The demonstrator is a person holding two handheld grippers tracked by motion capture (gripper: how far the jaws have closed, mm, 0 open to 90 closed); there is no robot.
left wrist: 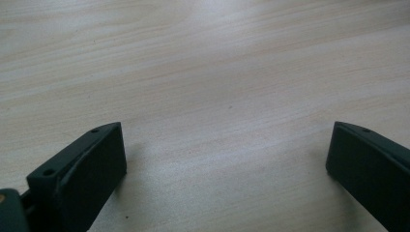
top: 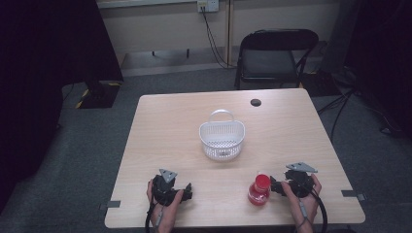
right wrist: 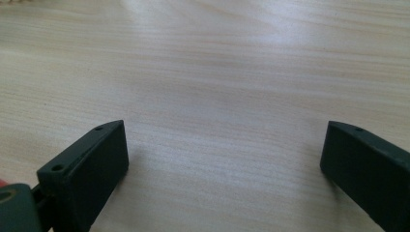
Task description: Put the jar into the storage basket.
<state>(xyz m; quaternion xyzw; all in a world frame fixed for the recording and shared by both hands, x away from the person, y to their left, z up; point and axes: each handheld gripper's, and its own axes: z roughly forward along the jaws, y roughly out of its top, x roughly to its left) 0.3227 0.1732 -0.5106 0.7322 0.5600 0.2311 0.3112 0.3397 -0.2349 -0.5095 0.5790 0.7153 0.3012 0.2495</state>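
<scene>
High view shows a pale wood-grain table with one small bottle of red liquid with a red screw cap standing upright near the front edge, just beside the right gripper and to its left. One white plastic slotted basket with an arched handle sits near the table's middle, well apart from the bottle. One black folding chair stands beyond the far edge.

Right gripper view has its two black jaws spread wide with bare tabletop between them, so this gripper holds nothing. Left gripper view gives the same picture: the left gripper rests near the front left with jaws wide apart and empty.

The bottle looks stiff and smooth, probably plastic, and fairly light, though the liquid adds weight low down. Its rounded body could slip or roll in flat pads, and a nudge could tip it. I judge the surest hold to be across the neck just under the cap, or squarely across the widest part of the body, keeping it upright.

Count: one bottle, one basket, two grippers, one chair.
</scene>
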